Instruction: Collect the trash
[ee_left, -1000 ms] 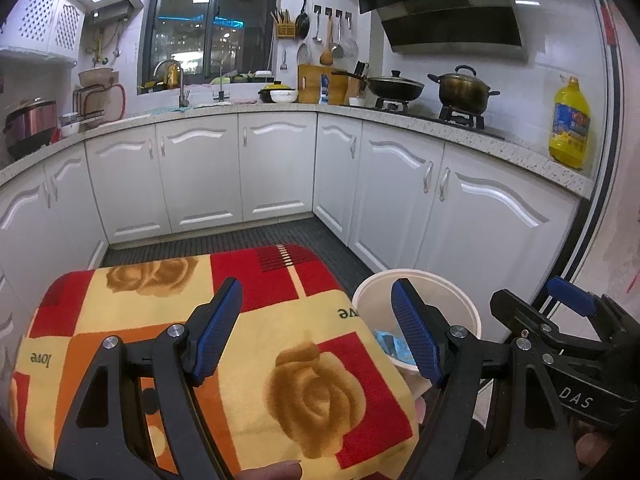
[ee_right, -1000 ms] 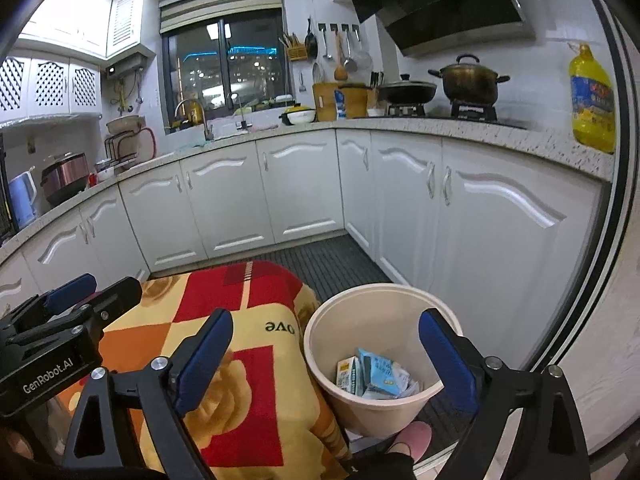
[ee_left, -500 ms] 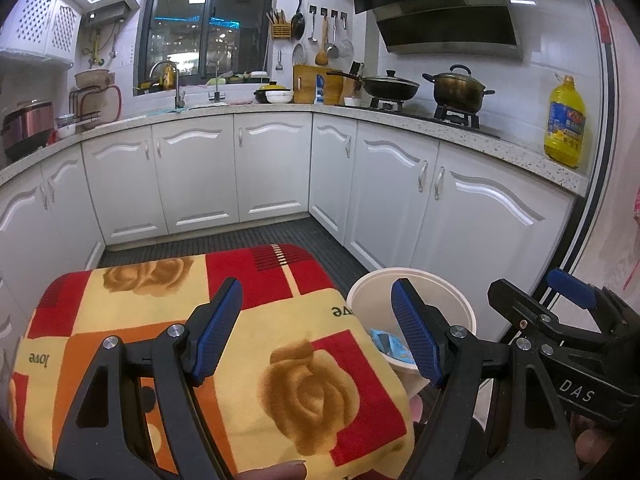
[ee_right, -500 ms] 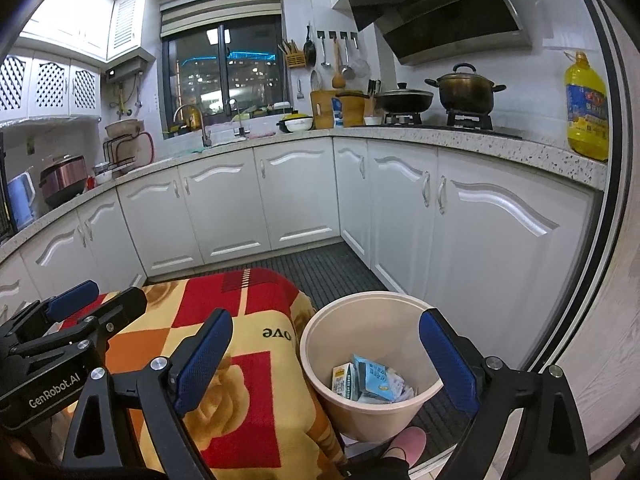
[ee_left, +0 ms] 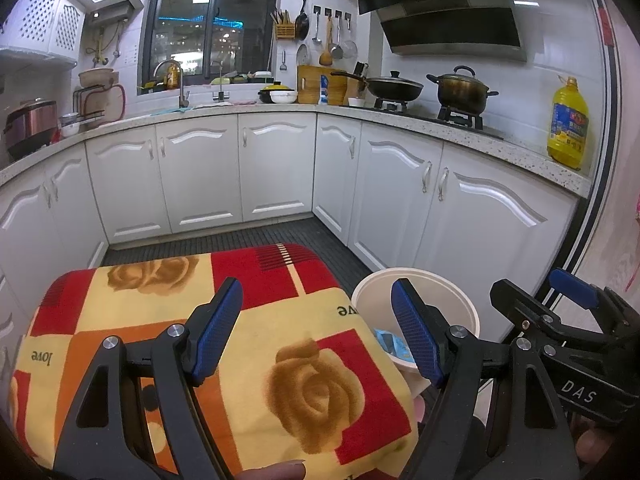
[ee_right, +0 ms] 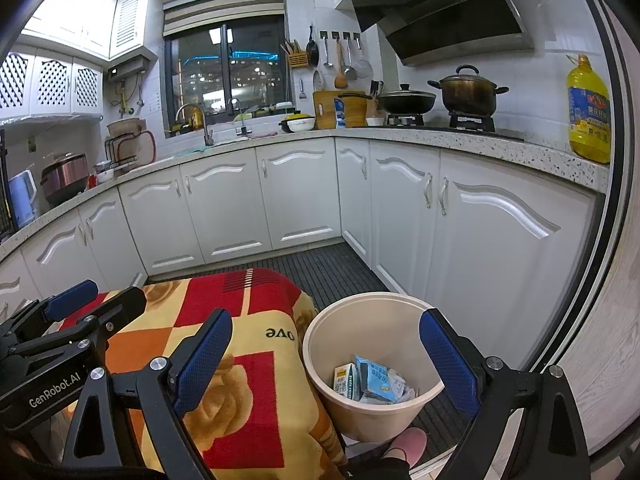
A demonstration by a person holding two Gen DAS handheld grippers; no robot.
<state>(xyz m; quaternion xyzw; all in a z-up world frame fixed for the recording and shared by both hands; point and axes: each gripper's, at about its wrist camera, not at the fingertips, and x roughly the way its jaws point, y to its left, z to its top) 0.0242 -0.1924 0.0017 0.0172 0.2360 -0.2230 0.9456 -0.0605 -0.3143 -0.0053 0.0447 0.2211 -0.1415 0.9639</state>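
The left gripper [ee_left: 316,332], black-framed with blue ribbed pads, hangs above a table draped in a red, yellow and orange blanket with a rose pattern [ee_left: 224,344]. Its jaws are spread wide, with nothing between them and nothing touching either pad. In the left wrist view its left finger lies over the blanket, while its right finger [ee_left: 414,336] overlaps the rim of the round cream plastic waste bin [ee_left: 424,280].

That bin stands on the dark ribbed floor mat [ee_right: 340,268], just beside the right edge of the covered table. Inside it, at the bottom, lies the collected trash: a light blue packet [ee_right: 376,378], a small yellow and white carton [ee_right: 345,382] to its left, and crumpled white wrappers [ee_right: 402,390] to its right.

The right gripper [ee_right: 326,356], of the same black and blue build, is likewise fully open and holds nothing. In its own view the left finger sits over the blanket and the right finger [ee_right: 448,364] over the far side of the bin, so the bin's mouth shows between them. A pink slipper [ee_right: 406,442] shows below the bin.
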